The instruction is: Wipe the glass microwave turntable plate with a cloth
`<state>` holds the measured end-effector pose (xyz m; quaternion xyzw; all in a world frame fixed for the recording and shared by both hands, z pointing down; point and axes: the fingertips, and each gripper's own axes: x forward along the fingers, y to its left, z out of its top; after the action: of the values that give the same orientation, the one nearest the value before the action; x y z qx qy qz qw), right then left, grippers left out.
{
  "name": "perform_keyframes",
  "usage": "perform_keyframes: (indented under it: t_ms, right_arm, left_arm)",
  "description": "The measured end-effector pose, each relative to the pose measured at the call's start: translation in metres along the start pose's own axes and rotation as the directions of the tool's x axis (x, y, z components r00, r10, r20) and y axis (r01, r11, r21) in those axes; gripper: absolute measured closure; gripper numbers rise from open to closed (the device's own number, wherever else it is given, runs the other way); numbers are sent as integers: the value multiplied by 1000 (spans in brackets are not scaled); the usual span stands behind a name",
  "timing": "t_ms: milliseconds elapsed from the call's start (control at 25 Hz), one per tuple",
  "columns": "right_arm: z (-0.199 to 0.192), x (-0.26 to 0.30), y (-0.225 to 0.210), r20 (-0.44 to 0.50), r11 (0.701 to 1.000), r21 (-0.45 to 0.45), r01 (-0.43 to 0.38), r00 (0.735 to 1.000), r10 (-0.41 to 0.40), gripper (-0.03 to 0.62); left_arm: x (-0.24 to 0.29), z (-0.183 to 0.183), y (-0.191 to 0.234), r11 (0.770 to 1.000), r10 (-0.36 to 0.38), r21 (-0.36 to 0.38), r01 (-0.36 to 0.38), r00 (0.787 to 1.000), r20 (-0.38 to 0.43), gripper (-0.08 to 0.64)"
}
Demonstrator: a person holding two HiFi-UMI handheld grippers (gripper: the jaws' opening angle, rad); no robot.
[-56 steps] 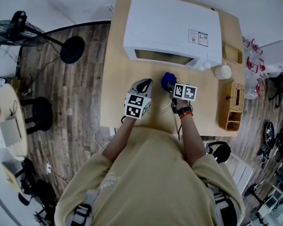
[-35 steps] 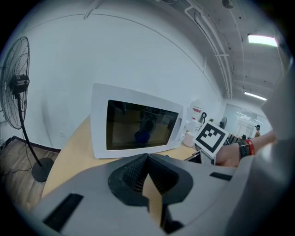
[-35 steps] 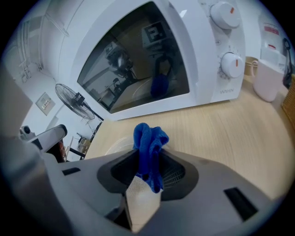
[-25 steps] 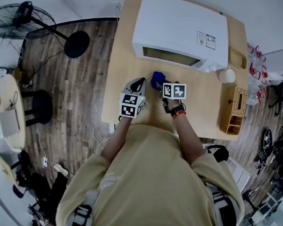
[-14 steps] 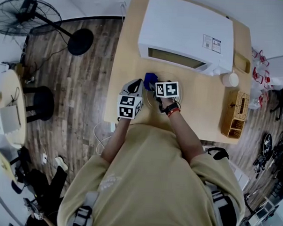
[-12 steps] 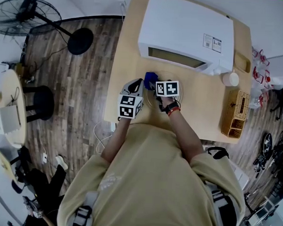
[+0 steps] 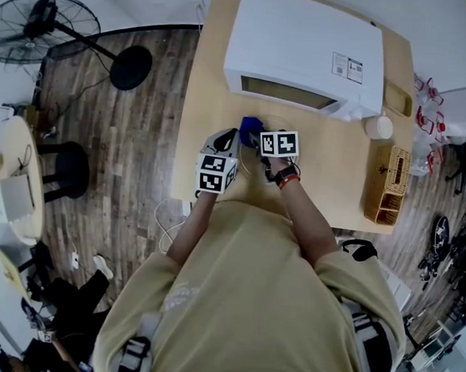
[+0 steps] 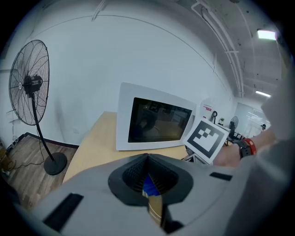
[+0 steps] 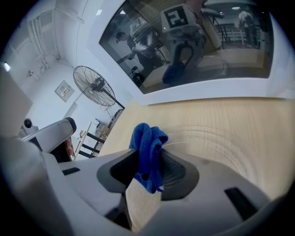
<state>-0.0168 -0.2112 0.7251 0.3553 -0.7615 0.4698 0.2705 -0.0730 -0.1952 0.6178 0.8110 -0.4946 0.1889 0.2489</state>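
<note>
The clear glass turntable plate (image 7: pixel 248 160) lies flat on the wooden table in front of the white microwave (image 7: pixel 305 46); its ridged surface (image 9: pixel 216 143) shows in the right gripper view. My right gripper (image 7: pixel 256 136) (image 9: pixel 147 170) is shut on a bunched blue cloth (image 7: pixel 249 130) (image 9: pixel 147 143) and holds it at the plate's far left part. My left gripper (image 7: pixel 231 135) (image 8: pixel 150 184) sits at the plate's left rim, jaws closed to a narrow slit on the thin glass edge. The blue cloth shows through that slit.
The microwave (image 8: pixel 152 120) door is closed just beyond the plate. A white round jar (image 7: pixel 378 126) and a wicker basket (image 7: pixel 386 184) stand at the table's right. A standing fan (image 7: pixel 47 19) (image 8: pixel 27 87) is on the floor to the left.
My right gripper has carried the blue cloth leftward across the plate, closer to the left gripper. The left gripper has kept its place at the plate's left rim.
</note>
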Motion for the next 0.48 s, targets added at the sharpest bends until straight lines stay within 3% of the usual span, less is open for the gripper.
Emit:
perform_keyframes:
  t_ms: [480]
  right_arm:
    - [-1,-24,-33,33,998,59,32,999,-34,437]
  left_arm:
    - [7,1,-15,999,-25,22,26,1000,-13,541]
